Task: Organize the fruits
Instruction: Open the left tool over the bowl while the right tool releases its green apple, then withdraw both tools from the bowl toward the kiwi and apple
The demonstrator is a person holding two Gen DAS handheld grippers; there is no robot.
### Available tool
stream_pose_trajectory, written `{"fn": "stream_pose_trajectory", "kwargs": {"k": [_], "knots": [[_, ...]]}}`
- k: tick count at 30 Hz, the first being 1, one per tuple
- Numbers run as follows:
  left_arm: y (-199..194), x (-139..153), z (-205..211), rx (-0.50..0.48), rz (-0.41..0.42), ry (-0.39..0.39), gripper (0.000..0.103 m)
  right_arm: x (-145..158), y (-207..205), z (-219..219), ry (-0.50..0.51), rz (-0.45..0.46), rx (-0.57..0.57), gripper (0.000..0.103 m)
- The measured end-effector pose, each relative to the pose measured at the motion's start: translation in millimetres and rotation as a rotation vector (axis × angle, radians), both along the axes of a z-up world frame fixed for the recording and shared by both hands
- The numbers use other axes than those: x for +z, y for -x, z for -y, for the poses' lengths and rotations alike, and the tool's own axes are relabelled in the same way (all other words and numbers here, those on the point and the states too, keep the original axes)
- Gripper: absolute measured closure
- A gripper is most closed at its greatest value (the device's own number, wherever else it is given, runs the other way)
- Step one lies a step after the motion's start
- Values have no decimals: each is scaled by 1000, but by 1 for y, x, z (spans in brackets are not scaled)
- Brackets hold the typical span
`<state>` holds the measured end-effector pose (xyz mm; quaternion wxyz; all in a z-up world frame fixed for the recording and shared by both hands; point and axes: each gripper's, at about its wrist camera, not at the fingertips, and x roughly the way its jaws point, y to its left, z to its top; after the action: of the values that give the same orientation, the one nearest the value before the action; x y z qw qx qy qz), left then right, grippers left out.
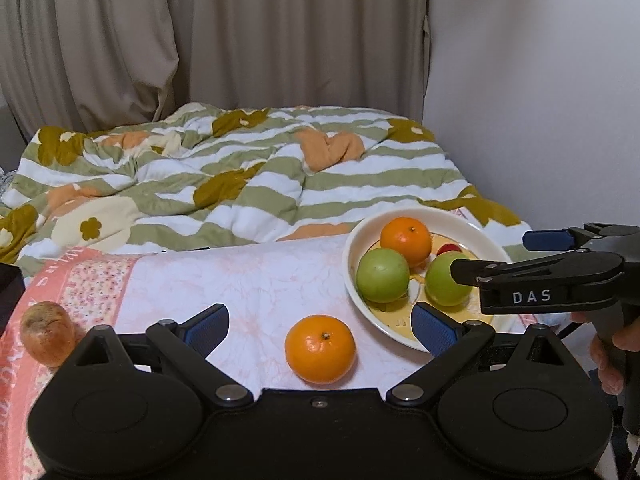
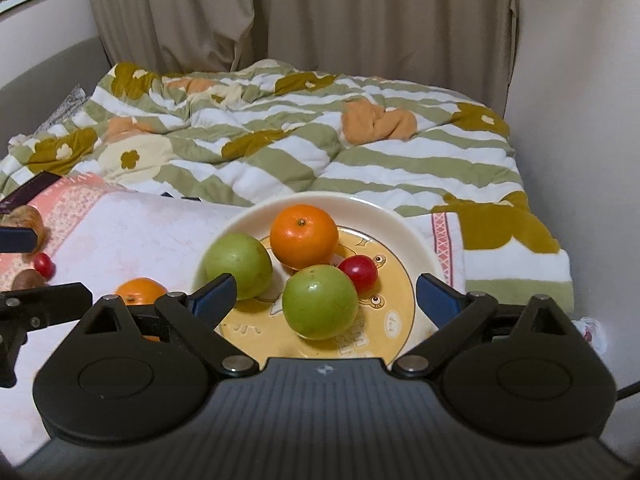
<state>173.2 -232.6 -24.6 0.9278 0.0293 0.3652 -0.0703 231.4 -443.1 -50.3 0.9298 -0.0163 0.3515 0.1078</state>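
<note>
A cream plate holds an orange, two green apples and a small red fruit. A loose orange lies on the pink cloth, between the open fingers of my left gripper. My right gripper is open and empty, its fingers either side of the near green apple over the plate. It shows from the side in the left wrist view.
A brownish wrinkled fruit lies at the cloth's left. Another red fruit and a brown one lie left too. A striped flowered quilt covers the bed behind. A wall stands at right.
</note>
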Motion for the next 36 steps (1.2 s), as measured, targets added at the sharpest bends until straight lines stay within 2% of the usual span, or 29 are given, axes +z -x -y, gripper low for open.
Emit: {"fn": "stream_pose_trajectory", "kwargs": {"k": [5, 11, 19, 27, 36], "knots": [[21, 15, -5, 37, 16, 7, 3, 23, 26, -2, 17, 13, 15, 0], [53, 36, -15, 72, 63, -19, 3, 48, 57, -3, -15, 25, 9, 0], [91, 54, -59, 96, 119, -29, 2, 72, 102, -17, -31, 15, -49, 0], [102, 55, -128, 44, 125, -33, 2, 78, 143, -52, -63, -5, -174, 0], [90, 35, -190, -90, 122, -62, 2, 61, 169, -121, -52, -19, -289, 0]]}}
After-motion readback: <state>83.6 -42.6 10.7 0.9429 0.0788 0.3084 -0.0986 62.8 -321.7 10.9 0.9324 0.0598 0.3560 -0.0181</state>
